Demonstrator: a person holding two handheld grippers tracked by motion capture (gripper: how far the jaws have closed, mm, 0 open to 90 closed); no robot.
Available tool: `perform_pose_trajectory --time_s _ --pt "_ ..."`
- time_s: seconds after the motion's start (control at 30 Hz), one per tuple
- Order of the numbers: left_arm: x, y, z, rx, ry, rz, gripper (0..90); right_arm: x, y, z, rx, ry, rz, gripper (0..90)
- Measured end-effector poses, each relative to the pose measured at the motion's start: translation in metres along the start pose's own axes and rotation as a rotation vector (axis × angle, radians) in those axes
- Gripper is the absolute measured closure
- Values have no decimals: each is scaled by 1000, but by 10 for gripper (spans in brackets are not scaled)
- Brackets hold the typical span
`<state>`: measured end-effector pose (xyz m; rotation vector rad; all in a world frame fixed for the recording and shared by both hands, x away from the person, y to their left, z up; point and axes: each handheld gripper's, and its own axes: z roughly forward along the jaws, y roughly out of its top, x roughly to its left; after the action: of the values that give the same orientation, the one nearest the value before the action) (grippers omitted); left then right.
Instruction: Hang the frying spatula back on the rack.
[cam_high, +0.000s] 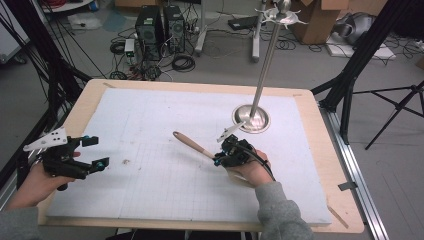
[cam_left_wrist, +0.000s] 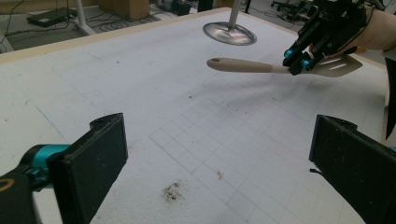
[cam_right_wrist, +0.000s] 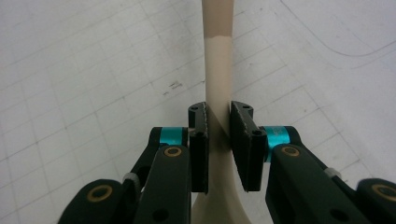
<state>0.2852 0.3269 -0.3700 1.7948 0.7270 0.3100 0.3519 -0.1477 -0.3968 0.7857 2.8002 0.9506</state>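
Pinched at its thin neck by the right gripper, the beige plastic slotted spatula could swivel and slip toward the chrome hook stand at 1 o'clock, while the left gripper waits with fingers spread.

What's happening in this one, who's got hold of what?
A person works at a white gridded mat with a gripper in each hand. The right gripper is shut on the neck of a beige spatula, holding it above the mat with the handle pointing away from the hand. The left gripper is open and holds nothing, near the mat's left edge. A metal stand with a round base sits just beyond the spatula.
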Motion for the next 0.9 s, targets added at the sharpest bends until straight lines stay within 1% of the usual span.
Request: perform_pose_trajectory --time_s 0.1,0.2,0.4,0.47,0.5,0.6,0.77,0.83,0.9 --pt "1 0 1 1 -2 2 48 -2 -3 -4 -14 13 -13 781" --pt "0 1 2 1 -6 2 49 -3 -6 -11 -29 21 -12 781" --pt "1 2 6 6 -12 2 49 -8 -13 -27 -82 32 -17 781" --pt "1 2 8 7 -14 2 49 -10 -16 -32 -97 36 -29 781" --pt "1 2 8 9 -16 3 48 -10 -18 -34 -101 42 -25 781" --pt "1 4 9 -1 -23 5 49 -13 -23 -40 -114 44 -32 781" --pt "2 6 10 -5 -27 2 48 -17 -30 -50 -146 44 -17 781" --pt "2 6 11 -6 -28 6 49 -18 -33 -54 -155 38 -17 781" --pt "2 7 12 -18 -25 19 49 -19 -35 -57 -166 36 -12 781"
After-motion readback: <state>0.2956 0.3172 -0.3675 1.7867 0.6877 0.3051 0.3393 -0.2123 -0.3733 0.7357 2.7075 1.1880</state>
